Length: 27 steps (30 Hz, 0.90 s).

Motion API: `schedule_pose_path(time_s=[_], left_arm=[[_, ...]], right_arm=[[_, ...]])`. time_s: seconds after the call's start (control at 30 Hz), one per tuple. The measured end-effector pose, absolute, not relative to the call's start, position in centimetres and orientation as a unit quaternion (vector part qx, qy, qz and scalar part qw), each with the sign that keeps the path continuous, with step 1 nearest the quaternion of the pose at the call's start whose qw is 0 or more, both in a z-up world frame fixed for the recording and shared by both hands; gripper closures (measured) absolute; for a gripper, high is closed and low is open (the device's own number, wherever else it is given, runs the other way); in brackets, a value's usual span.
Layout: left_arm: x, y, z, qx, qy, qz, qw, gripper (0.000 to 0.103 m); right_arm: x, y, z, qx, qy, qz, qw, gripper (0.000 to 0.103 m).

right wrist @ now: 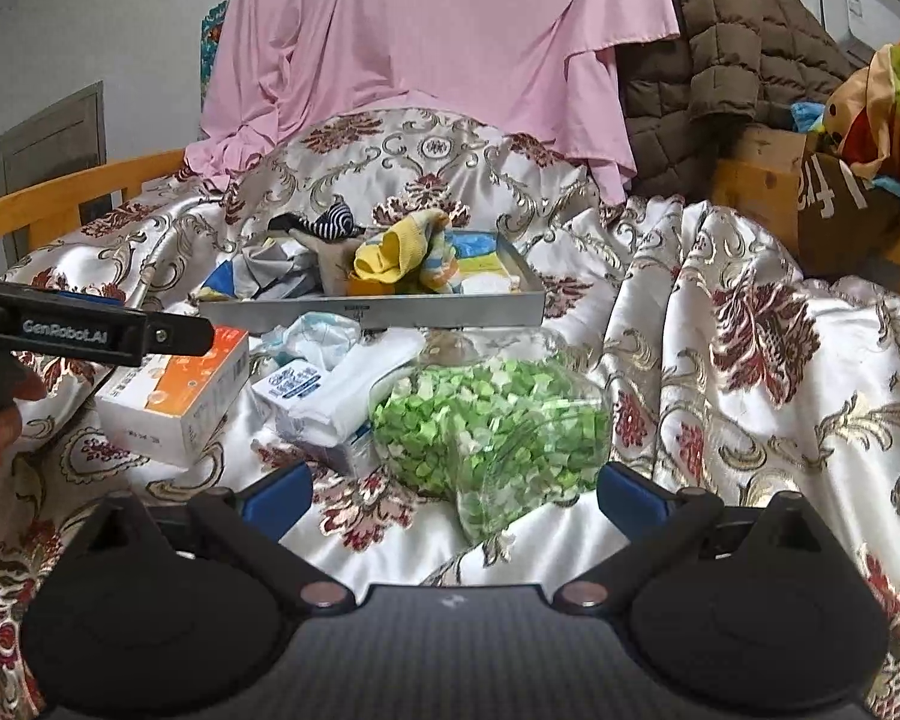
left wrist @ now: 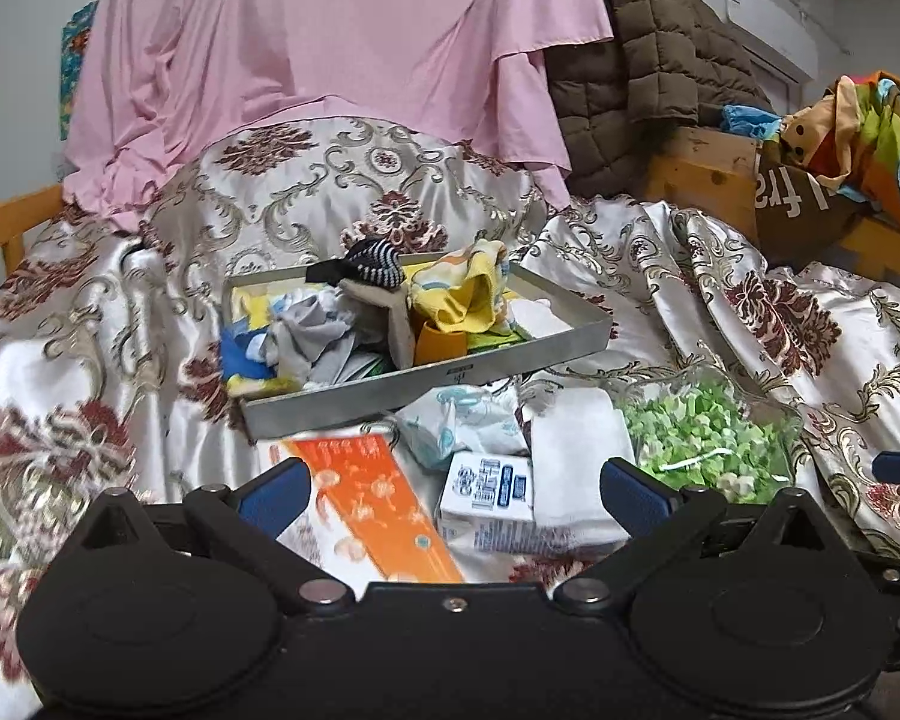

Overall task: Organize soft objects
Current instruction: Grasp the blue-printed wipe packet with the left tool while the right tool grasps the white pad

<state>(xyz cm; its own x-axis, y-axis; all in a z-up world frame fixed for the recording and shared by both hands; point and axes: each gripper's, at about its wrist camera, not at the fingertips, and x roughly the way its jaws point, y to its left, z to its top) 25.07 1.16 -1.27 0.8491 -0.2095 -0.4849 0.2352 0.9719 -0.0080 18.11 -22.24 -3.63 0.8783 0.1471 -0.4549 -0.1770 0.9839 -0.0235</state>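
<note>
A grey metal tray (left wrist: 426, 381) (right wrist: 390, 311) sits on the bed, piled with soft items: a striped sock (left wrist: 378, 264) (right wrist: 336, 221), a yellow cloth (left wrist: 459, 294) (right wrist: 390, 255) and a grey cloth (left wrist: 318, 336). In front of it lie a folded white towel (left wrist: 576, 462) (right wrist: 360, 384), a crumpled pale blue cloth (left wrist: 462, 426) (right wrist: 324, 333) and a clear bag of green pieces (left wrist: 702, 438) (right wrist: 492, 426). My left gripper (left wrist: 453, 495) is open and empty above the towel and boxes. My right gripper (right wrist: 453, 495) is open and empty just before the green bag.
An orange and white box (left wrist: 366, 498) (right wrist: 180, 396) and a small blue-print carton (left wrist: 492, 492) (right wrist: 294, 384) lie near the towel. A floral satin bedspread (right wrist: 750, 360) covers the bed. A pink sheet (left wrist: 330, 60), brown quilted coat (left wrist: 648, 60) and wooden rails (right wrist: 60, 192) stand behind.
</note>
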Motion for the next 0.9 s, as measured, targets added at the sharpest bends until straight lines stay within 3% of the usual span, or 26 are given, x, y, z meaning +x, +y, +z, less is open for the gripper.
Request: schedule_pose_path(time_s=[0.4,0.9], left_arm=[[32.6,1.4,-2.4,0.062,0.278,-0.178,0.942,0.001],[40.8,2.6,-4.9,0.010,0.363,-0.238,0.901,0.001]], right_arm=[[22.3,-21.1,-3.2,-0.104,0.243,0.137,0.955,0.000],[33.2,-13.1,-2.4,-0.332,0.313,0.300,0.838,0.001]])
